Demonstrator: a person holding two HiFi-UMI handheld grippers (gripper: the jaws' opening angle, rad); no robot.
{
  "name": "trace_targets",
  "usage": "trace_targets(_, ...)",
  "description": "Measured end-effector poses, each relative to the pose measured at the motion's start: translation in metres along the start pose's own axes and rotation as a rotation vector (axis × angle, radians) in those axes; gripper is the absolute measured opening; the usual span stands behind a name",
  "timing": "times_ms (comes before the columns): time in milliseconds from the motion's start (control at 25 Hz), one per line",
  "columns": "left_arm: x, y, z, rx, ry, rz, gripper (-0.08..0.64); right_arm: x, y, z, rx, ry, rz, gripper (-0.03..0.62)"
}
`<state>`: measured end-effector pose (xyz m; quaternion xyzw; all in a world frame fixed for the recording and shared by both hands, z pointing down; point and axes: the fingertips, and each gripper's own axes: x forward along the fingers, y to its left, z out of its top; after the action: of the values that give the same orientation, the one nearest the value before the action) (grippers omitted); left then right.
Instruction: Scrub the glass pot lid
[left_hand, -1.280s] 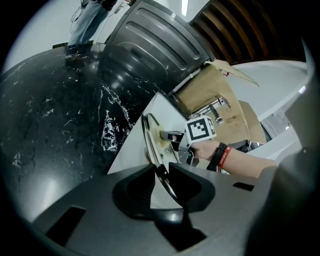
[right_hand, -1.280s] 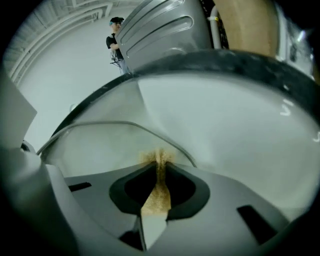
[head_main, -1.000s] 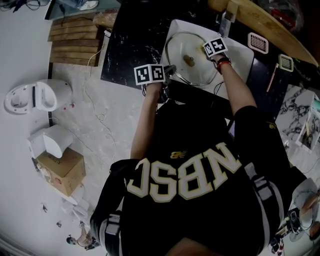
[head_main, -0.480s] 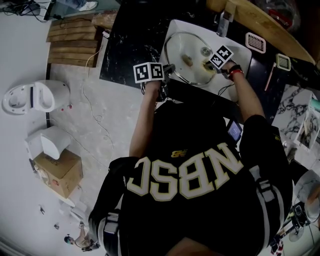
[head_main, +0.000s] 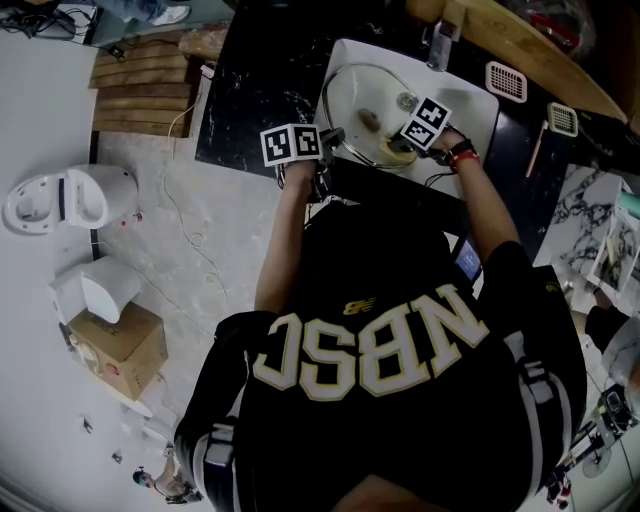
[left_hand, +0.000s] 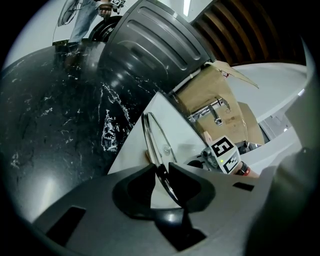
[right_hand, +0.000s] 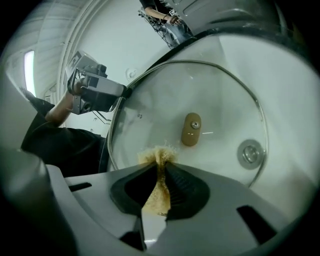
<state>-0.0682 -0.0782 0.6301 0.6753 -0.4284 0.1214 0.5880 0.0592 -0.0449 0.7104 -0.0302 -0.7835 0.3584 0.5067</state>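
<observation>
The glass pot lid (head_main: 365, 105) stands tilted in the white sink (head_main: 470, 105), its wooden knob (right_hand: 191, 129) facing my right gripper. My left gripper (head_main: 332, 140) is shut on the lid's metal rim (left_hand: 152, 137) at the near left; in the left gripper view the rim runs edge-on between the jaws of that gripper (left_hand: 162, 172). My right gripper (right_hand: 159, 162) is shut on a tan fibrous scrubber (right_hand: 158, 175), whose frayed tip rests against the glass near the lower rim, below the knob. In the head view the right gripper (head_main: 402, 147) is over the lid's near right part.
The sink drain (right_hand: 249, 152) shows through the glass. A faucet (head_main: 440, 40) stands behind the sink. Black marble counter (head_main: 260, 80) lies to the left, a wooden board (head_main: 540, 50) and two small white racks (head_main: 507, 82) to the right. A cardboard box (head_main: 120, 345) sits on the floor.
My right gripper has slid with the scrubber across the lid toward its near rim and has rolled. The left gripper and the lid have stayed put.
</observation>
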Motion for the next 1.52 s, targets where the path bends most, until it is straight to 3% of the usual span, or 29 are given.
trace_targets(280,0.001,0.0,0.0,0.003,0.002,0.004,0.097,0.002,0.02,0.031,-0.043,-0.093,0.019,0.063)
trace_targets(600,0.0,-0.001,-0.001,0.007,0.006,0.004,0.097,0.001,0.02,0.082,-0.003,-0.329,-0.001,0.067)
trace_targets(720,-0.001,0.0,0.0,0.008,0.008,0.004,0.097,-0.001,0.012,0.106,-0.003,-0.414,-0.05,0.071)
trace_targets(920,-0.001,-0.001,0.0,0.002,0.008,0.004,0.097,-0.003,-0.022,0.137,0.01,-0.521,-0.22,0.071)
trace_targets(1200,-0.001,-0.001,-0.001,0.001,0.006,0.008,0.097,-0.017,-0.078,0.157,0.034,-0.534,-0.428,0.066)
trace_targets(1520,0.002,0.0,-0.003,0.02,0.023,0.032,0.1,-0.024,-0.139,0.123,0.146,-0.435,-0.532,0.066)
